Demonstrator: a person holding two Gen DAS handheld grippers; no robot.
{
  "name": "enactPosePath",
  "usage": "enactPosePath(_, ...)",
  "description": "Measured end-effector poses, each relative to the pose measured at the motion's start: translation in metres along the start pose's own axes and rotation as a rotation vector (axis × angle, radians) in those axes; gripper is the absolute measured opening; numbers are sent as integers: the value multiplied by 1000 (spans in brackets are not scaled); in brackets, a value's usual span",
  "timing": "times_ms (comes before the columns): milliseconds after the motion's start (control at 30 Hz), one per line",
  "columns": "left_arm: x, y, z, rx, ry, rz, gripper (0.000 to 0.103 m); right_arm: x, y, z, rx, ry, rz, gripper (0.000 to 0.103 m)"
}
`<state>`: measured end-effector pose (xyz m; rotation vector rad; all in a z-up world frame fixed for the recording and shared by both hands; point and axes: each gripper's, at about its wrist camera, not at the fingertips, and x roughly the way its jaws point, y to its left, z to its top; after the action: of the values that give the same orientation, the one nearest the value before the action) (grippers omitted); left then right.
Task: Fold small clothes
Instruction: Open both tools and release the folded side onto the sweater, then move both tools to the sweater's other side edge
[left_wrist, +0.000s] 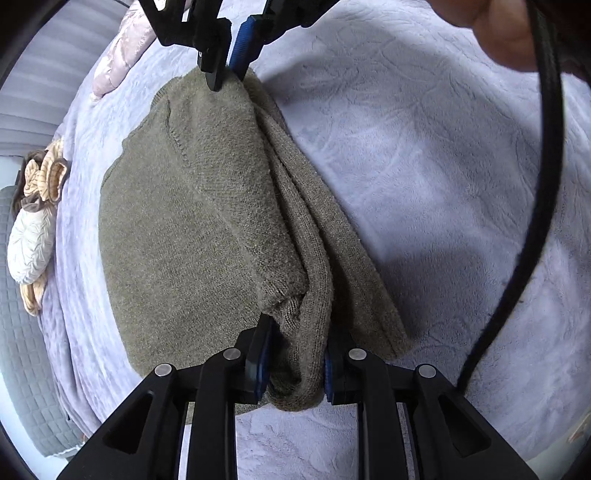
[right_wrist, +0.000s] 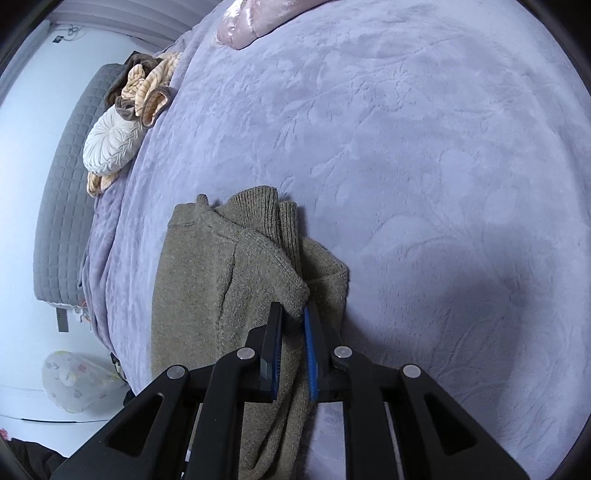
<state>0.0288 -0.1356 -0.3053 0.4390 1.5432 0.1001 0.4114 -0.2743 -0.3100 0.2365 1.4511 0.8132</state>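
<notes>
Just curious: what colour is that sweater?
Olive green knit sweater; clearest in the left wrist view.

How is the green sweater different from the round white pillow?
The green sweater is olive knit, lying mostly flat and folded in the middle of the purple blanket; the round white pillow is pale, puffy and pleated, sitting at the blanket's edge. The sweater is pinched by the left claw and the right claw; nothing touches the pillow. Both are soft and rest on the blanket.
</notes>
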Motion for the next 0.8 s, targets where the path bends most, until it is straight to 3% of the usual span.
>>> enactPosePath(67, -11, 0, -5, -12, -17, -43, 39, -11, 6, -1, -13, -6, -11, 14)
enactPosePath(133, -28, 5, -9, -41, -44, -81, 82, -22, 11, -6, -27, -22, -14, 17)
enactPosePath(167, -36, 13, -13, -59, -70, -98, 87, -26, 14, -9, -32, -25, -8, 21)
enactPosePath(233, -55, 29, -25, -78, -132, -159, 88, -30, 22, -19, -45, -16, 13, 53)
enactPosePath(267, -61, 34, -33, -82, -151, -185, 88, -31, 27, -27, -64, -19, 22, 58)
enactPosePath(367, -67, 63, -54, -145, -184, -261, 87, -26, 45, -44, -119, 12, 72, 59)
enactPosePath(433, -60, 92, -66, -234, -181, -329, 87, -23, 59, -57, -150, 27, 147, 59)
enactPosePath(533, -35, 138, -76, -393, -141, -371, 87, -11, 68, -69, -148, 69, 247, 59)
enactPosePath(600, -20, 163, -80, -499, -121, -403, 87, 3, 64, -74, -126, 93, 225, 59)
enactPosePath(667, -8, 175, -78, -542, -109, -406, 87, 16, 46, -76, -91, 100, 111, 58)
enactPosePath(733, 11, 170, -69, -507, -50, -355, 87, 21, 24, -76, -23, 99, 88, 45)
enactPosePath(800, 29, 156, -62, -460, 2, -339, 87, 16, 11, -77, 29, 83, 104, 42)
